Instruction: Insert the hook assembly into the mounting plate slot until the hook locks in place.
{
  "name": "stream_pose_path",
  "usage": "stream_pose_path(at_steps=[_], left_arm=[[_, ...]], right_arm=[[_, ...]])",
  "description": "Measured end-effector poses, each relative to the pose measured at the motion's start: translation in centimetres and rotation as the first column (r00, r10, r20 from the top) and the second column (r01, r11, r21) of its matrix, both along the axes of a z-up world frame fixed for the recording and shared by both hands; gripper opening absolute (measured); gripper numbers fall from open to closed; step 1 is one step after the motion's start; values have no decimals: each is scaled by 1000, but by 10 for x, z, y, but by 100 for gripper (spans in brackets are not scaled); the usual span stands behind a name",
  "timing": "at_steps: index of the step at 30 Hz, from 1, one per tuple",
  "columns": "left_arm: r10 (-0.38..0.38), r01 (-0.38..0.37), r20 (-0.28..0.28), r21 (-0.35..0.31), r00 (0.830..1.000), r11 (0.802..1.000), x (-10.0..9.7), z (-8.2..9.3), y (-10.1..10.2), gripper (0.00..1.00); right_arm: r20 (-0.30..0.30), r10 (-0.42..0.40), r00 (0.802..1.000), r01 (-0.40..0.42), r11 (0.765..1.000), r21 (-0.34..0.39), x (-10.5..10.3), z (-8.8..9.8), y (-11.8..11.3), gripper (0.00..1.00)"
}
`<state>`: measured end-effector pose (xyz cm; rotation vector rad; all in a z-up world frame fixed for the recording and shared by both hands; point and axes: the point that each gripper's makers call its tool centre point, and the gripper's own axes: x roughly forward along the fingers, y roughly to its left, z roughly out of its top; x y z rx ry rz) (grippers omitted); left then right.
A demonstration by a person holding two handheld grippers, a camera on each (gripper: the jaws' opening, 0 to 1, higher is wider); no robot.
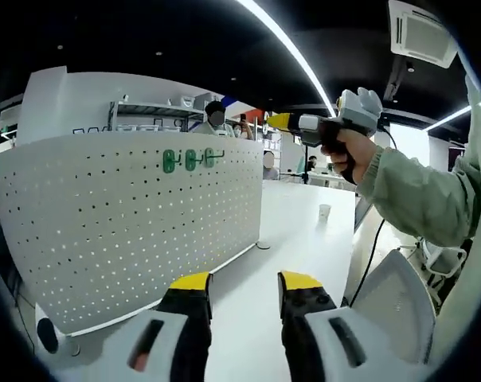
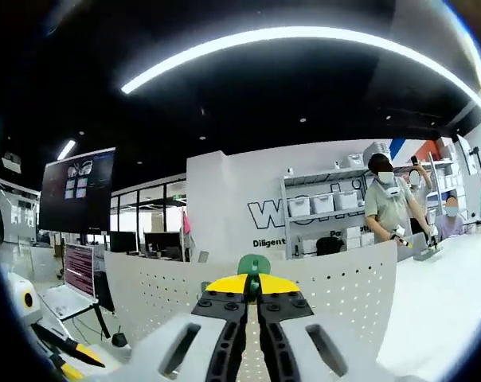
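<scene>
The white perforated mounting plate point(image 1: 129, 231) stands upright on the table, with three green hooks point(image 1: 190, 160) hanging in a row near its top edge. My left gripper point(image 1: 246, 281) is open and holds nothing, low in front of the plate's right end. A hand holds my right gripper point(image 1: 279, 121) high up, to the right of those hooks and above the plate's top edge. In the right gripper view, the right gripper point(image 2: 252, 284) is shut on a green hook point(image 2: 254, 264), whose rounded top sticks out above the yellow tips. The plate point(image 2: 344, 290) lies just beyond it.
The white table point(image 1: 304, 239) runs on to the right of the plate, with a small white cup point(image 1: 324, 211) far back. A monitor point(image 2: 89, 191) and a laptop point(image 2: 65, 298) stand to the left. Several people stand by shelves point(image 2: 328, 211) behind.
</scene>
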<state>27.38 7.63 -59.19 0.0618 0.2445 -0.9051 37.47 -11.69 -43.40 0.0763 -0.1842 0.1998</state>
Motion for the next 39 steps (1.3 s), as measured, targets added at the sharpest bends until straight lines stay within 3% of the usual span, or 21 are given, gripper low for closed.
stream_pose_path(at_steps=[19, 39], left_arm=[[52, -52, -43, 15, 998, 999, 14, -17, 8, 34], [79, -77, -63, 30, 995, 997, 21, -26, 12, 34]], right_arm=[[-47, -62, 997, 55, 991, -125, 67, -30, -27, 1], [-86, -64, 994, 52, 991, -127, 105, -51, -30, 1]])
